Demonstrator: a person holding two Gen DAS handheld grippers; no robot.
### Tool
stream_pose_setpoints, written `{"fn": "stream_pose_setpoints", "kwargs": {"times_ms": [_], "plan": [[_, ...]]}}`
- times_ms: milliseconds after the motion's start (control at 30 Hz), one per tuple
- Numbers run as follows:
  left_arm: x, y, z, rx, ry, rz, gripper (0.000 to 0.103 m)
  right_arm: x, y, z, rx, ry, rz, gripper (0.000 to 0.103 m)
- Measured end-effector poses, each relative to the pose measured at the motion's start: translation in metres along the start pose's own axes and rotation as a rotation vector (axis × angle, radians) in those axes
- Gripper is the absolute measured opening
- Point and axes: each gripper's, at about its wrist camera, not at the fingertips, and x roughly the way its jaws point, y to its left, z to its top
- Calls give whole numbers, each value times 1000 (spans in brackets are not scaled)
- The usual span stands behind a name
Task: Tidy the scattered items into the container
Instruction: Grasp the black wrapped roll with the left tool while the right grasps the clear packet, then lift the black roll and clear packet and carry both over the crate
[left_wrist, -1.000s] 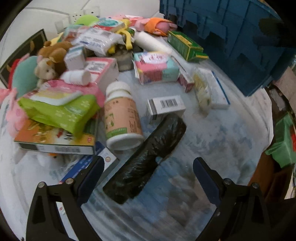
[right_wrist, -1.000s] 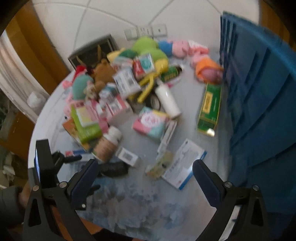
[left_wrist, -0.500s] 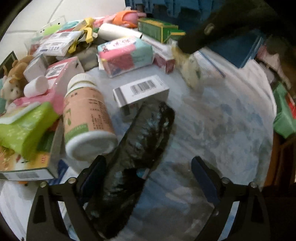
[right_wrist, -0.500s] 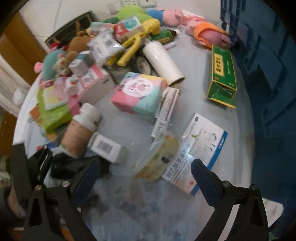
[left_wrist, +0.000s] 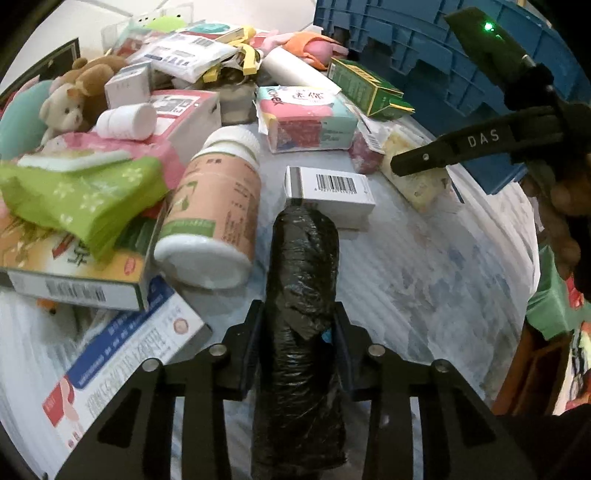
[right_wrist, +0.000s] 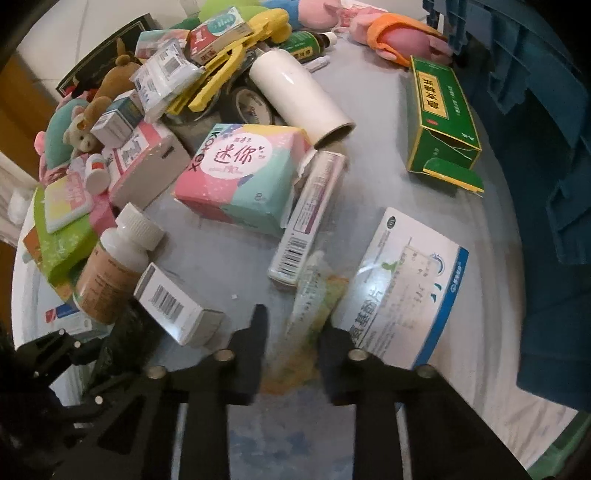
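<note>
Left wrist view: your left claw (left_wrist: 297, 332) is closing, pinching the black bag roll (left_wrist: 301, 295) lying on the pale worktop (left_wrist: 424, 280); "DAS" marks the other tool.

Right wrist view: your right claw (right_wrist: 291, 328) is closing on a yellowish sachet (right_wrist: 312, 306); "Kotex" pack (right_wrist: 243, 170) beyond, blue container (right_wrist: 546, 110) at right.

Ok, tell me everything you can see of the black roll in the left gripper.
The black roll looks like a tight bundle of glossy, wrinkled black plastic film, perhaps rolled bin bags, with a loose flap and a speck of blue at its side. It lies lengthwise on the pale table, between the closing jaws of the left gripper, whose pads press its sides. Its far end touches the barcoded white box; the brown pill bottle lies alongside.
</note>
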Motion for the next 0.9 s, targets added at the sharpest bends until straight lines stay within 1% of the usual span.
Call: {"fn": "stream_pose_setpoints", "kwargs": {"times_ms": [33,67,233,367,500,667,900], "plan": [[-1,-2,-2,-10,3,-3,34,-2,-1,0,7,0,7,12],[-2,-3,-5,-19,3,-4,34,-4,-3,0,16,-2,14,11],[-15,-12,-10,-30,-2,3,34,-24,-4,0,5,-21,27,10],[-33,-14,-9,-28,-24,17,34,-43,-3,2,-10,-39,37,10],[-51,-13,2,-56,-47,26,34,-66,4,5,-45,-63,54,10],[-90,-7,18,-102,-95,58,34,-95,19,11,-76,-97,76,10],[-135,-16,50,-79,-169,119,34,-146,27,15,-116,-157,114,10]]}}
